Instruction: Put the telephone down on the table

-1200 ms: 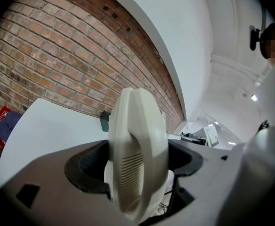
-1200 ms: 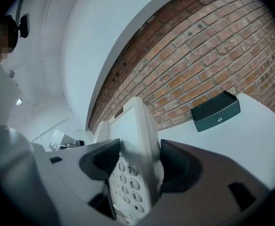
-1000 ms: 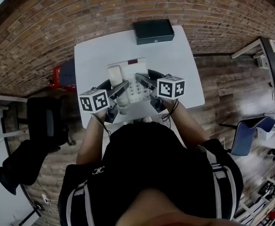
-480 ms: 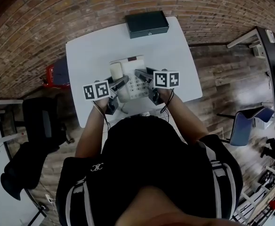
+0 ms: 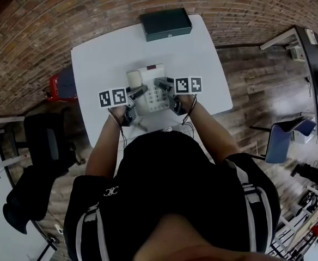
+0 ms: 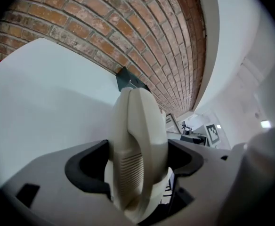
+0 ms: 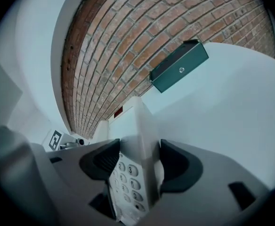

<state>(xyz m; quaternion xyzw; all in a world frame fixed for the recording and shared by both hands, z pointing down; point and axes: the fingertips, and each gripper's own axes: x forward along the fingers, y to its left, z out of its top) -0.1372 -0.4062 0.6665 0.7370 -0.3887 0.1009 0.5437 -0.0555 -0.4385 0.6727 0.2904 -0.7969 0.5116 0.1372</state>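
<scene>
A cream telephone point(image 5: 151, 95) with a keypad is over the near middle of the white table point(image 5: 104, 53), its handset point(image 5: 134, 79) on the left side. My left gripper point(image 5: 139, 91) is shut on the handset side; in the left gripper view the ribbed handset point(image 6: 138, 145) fills the gap between the jaws of that gripper point(image 6: 137, 161). My right gripper point(image 5: 161, 84) is shut on the telephone's right edge, beside the number keys point(image 7: 128, 180), which sit between the jaws of this gripper point(image 7: 137, 159). Whether the telephone's base touches the table I cannot tell.
A dark green flat box point(image 5: 165, 24) lies at the table's far edge, against the brick wall point(image 7: 128, 41). A red object point(image 5: 61, 85) and a black chair point(image 5: 50, 140) stand left of the table, a blue chair point(image 5: 287, 140) to the right.
Both grippers and the telephone look smaller and lower over the table than a second ago. The grip of both on the telephone is unchanged.
</scene>
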